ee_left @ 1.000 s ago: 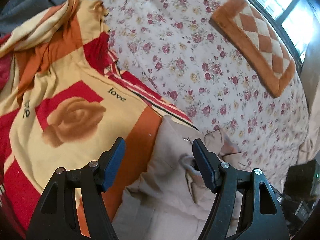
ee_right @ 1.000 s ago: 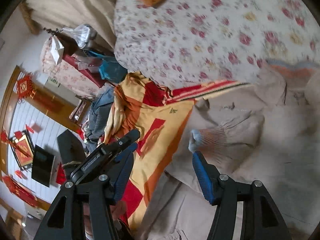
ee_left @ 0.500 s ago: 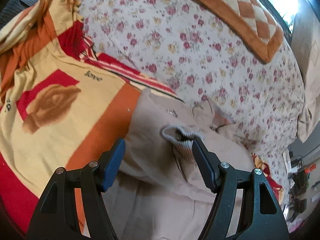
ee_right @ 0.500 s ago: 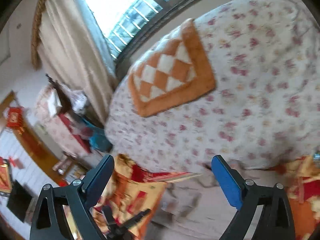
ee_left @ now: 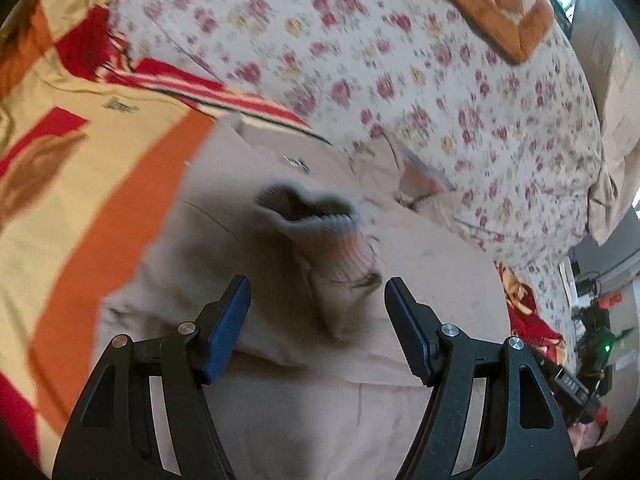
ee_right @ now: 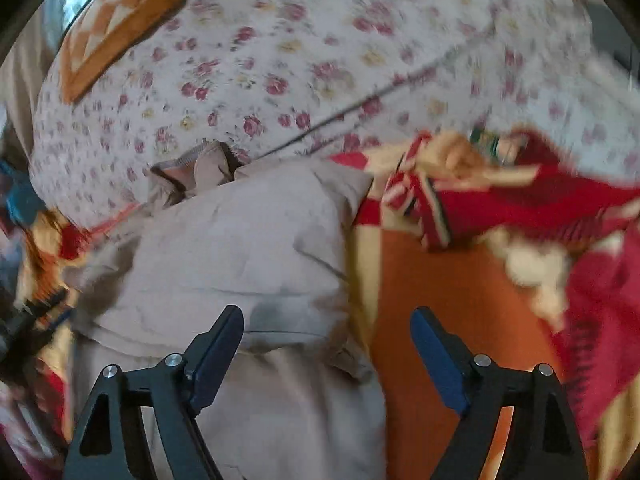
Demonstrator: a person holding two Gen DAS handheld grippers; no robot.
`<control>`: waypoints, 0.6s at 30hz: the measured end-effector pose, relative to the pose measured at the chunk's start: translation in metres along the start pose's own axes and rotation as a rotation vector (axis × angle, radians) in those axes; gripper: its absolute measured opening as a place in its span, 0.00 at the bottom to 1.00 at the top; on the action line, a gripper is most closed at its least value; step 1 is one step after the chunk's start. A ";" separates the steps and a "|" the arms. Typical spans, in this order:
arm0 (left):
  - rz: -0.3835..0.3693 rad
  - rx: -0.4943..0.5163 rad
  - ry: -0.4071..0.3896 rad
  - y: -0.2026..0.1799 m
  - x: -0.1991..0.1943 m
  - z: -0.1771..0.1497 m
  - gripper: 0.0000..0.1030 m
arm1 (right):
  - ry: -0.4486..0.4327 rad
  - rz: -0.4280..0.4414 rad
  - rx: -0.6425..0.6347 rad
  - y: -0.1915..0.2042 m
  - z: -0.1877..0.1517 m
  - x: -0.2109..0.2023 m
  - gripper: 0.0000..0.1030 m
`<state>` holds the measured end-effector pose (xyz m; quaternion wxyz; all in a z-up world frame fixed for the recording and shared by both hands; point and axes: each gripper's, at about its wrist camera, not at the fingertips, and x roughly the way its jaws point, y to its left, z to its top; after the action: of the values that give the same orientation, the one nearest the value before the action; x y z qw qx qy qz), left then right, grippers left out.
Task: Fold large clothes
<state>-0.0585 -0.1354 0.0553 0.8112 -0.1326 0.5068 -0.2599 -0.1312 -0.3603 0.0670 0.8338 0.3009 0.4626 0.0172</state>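
Right wrist view: the right gripper [ee_right: 326,338] has been swung down from the window to the beige garment's [ee_right: 240,240] right edge on the bed [ee_right: 320,60], jaws just narrowed yet apart and empty. In the left wrist view the left gripper [ee_left: 318,306], apart and empty, is brought close behind the cuff [ee_left: 316,220] lying folded on the garment. A grasp for the next fold is judged imminent.

1. The ribbed cuff [ee_left: 320,224] stands up from the beige garment [ee_left: 420,280], just ahead of the gap between the left gripper's [ee_left: 318,300] parted jaws.
2. Flat orange blanket [ee_right: 460,300] lies bare ahead of the right gripper [ee_right: 326,334].
3. A bunched red fold [ee_right: 480,200] rises beyond it.
4. The floral quilt [ee_left: 360,40] bulges behind.
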 end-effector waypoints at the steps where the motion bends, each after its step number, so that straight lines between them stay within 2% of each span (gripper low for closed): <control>1: -0.001 -0.002 0.004 -0.002 0.005 0.000 0.68 | 0.002 0.031 0.030 -0.005 0.002 0.004 0.82; 2: 0.003 0.000 0.004 -0.004 0.011 0.001 0.68 | -0.003 0.055 0.050 -0.009 0.002 0.007 0.80; 3: 0.016 0.008 0.002 -0.006 0.017 0.002 0.68 | -0.008 0.067 0.052 -0.009 0.002 0.012 0.70; 4: 0.052 0.025 -0.001 -0.008 0.022 0.002 0.68 | 0.014 0.048 0.011 -0.004 0.000 0.020 0.62; 5: 0.090 0.039 -0.002 -0.008 0.026 0.002 0.68 | 0.048 -0.010 -0.042 0.007 -0.004 0.026 0.51; 6: 0.143 0.048 0.002 -0.007 0.030 0.002 0.68 | 0.082 -0.096 -0.096 0.013 -0.009 0.035 0.51; 7: 0.183 0.045 0.012 -0.004 0.033 0.001 0.68 | 0.079 -0.130 -0.120 0.016 -0.014 0.038 0.51; 9: 0.172 0.027 0.005 0.001 0.031 0.001 0.68 | 0.076 -0.145 -0.121 0.015 -0.017 0.032 0.51; 11: 0.179 0.018 -0.003 0.003 0.027 0.002 0.68 | 0.054 -0.134 -0.111 0.013 -0.017 0.021 0.51; 13: 0.189 0.018 -0.026 0.003 0.023 0.003 0.68 | 0.018 -0.088 -0.075 0.007 -0.015 0.012 0.51; 16: 0.207 0.032 -0.049 0.003 0.021 0.002 0.68 | -0.036 -0.031 0.006 -0.003 -0.010 0.008 0.59; 18: 0.220 0.045 -0.044 0.002 0.023 0.000 0.68 | -0.020 -0.013 0.027 -0.003 -0.006 0.018 0.61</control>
<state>-0.0497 -0.1469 0.0373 0.8484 -0.0639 0.4946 -0.1777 -0.1259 -0.3544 0.0490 0.8343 0.3094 0.4563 0.0023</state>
